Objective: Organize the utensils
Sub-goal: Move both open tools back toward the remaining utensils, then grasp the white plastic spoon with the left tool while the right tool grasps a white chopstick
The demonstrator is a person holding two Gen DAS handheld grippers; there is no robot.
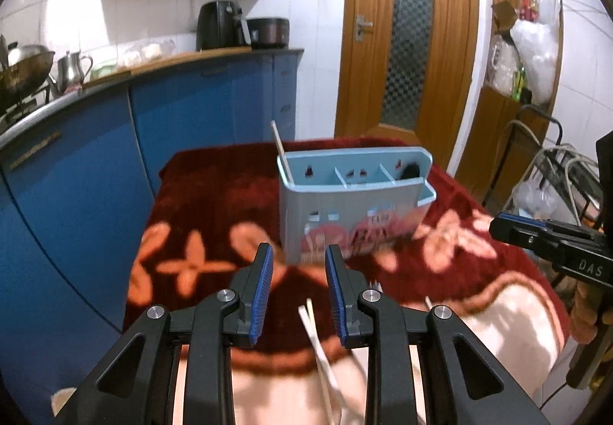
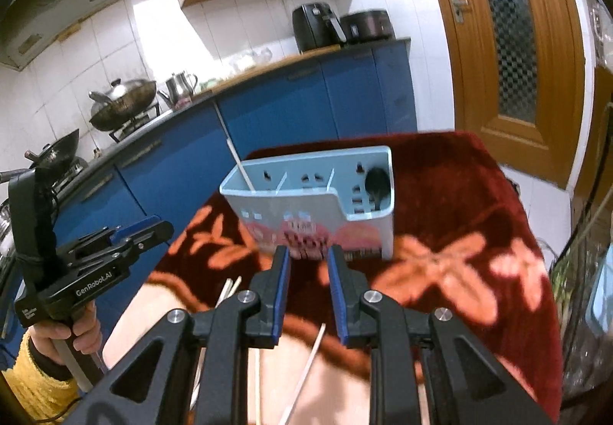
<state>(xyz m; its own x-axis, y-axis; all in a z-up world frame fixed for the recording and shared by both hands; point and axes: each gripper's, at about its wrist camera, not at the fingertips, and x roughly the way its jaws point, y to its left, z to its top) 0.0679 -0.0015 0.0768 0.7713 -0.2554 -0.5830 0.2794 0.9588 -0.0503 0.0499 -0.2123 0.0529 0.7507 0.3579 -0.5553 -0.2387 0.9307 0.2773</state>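
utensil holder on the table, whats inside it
In the utensil holder, one chopstick leans in the left compartment and a dark utensil sits in the right. The middle looks empty; the bottoms are hidden.

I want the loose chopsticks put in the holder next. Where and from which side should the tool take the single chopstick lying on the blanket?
Probably grip the chopstick mid-shaft from above, jaws straddling its width: it lies flat on the soft blanket, thin and long, apart from the holder.
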